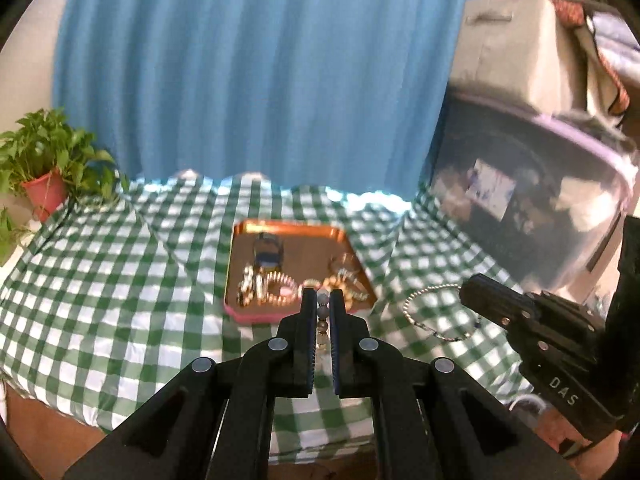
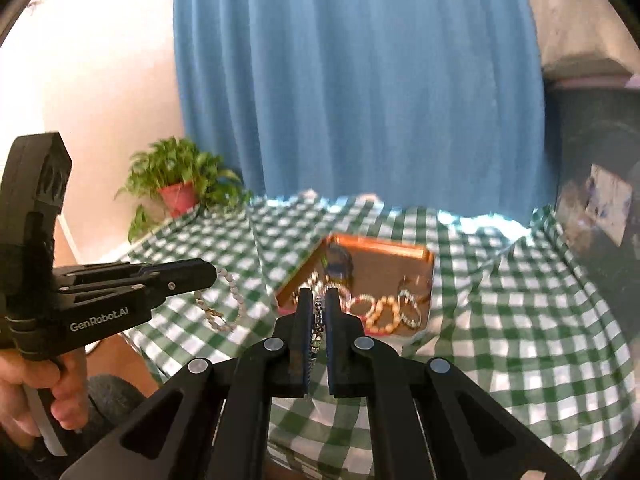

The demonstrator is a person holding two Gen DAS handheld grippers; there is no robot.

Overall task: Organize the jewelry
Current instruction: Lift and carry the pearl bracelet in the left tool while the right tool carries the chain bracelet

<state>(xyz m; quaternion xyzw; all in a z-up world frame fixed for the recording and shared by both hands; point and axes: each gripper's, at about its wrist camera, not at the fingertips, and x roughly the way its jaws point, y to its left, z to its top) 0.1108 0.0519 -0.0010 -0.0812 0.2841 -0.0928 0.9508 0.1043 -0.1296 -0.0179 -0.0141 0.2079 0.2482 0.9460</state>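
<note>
My left gripper is clamped on a beaded bracelet; my right gripper is clamped on a thin metal chain bracelet. Both pieces hang above the tabletop, on the near side of the copper tray. I judge both light, limp and slippery: they swing and can slide out. Grip across the strand, not on a single bead.
</note>
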